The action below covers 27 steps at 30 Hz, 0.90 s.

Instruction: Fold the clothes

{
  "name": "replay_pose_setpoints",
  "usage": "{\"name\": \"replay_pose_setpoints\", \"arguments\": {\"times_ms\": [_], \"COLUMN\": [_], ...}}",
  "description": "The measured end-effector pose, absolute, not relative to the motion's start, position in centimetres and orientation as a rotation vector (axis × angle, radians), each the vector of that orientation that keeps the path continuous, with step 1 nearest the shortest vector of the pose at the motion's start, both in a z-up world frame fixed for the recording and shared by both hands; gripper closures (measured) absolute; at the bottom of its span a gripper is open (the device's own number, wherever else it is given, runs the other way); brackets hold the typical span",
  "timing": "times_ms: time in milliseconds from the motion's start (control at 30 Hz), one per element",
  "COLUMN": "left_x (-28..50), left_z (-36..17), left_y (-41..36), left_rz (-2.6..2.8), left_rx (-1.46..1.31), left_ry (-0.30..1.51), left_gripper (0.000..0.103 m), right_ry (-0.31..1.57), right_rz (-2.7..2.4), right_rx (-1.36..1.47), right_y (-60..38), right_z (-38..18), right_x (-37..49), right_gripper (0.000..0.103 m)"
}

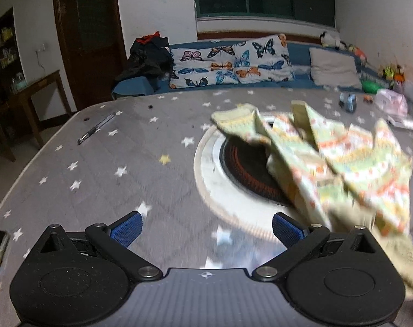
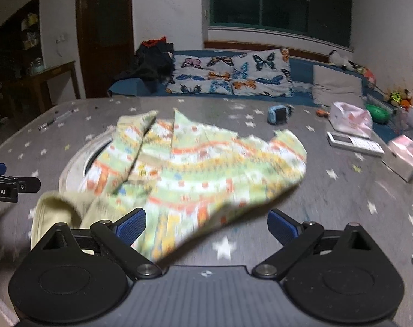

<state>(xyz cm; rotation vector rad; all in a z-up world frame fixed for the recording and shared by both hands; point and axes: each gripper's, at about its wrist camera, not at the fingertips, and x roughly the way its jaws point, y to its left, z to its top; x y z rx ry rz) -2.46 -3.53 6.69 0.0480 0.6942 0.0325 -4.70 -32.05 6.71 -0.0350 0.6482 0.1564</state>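
One patterned garment (image 2: 195, 169) is lying rumpled on the star-printed table (image 1: 102, 179), both grippers gaping empty before it.

The table is bearing a round inset burner (image 1: 244, 169), and the single garment is sprawling over its right part. In the left wrist view the cloth is sitting ahead and to the right of the left gripper (image 1: 206, 227); in the right wrist view it is spreading ahead of the right gripper (image 2: 206, 224), its near edge blurred, perhaps just reaching between the blue pads (image 2: 131, 224). Both pairs of jaws are standing wide apart, holding nothing. Two butterfly pillows (image 1: 231, 61) are leaning behind; one pen (image 1: 97, 128) is lying at the far left.
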Motion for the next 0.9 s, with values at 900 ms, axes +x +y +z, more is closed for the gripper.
{"name": "replay_pose_setpoints", "arguments": {"times_ms": [900], "left_x": [17.6], "left_z": [5.0], "left_y": [-9.4], "left_rz": [-0.166], "left_rx": [0.028], "left_ry": [0.780], "left_gripper": [0.023], "right_ry": [0.780], "right_rz": [0.345], "right_rx": [0.034], "right_y": [-29.0], "right_z": [2.9], "right_x": [18.3], "right_gripper": [0.037]}}
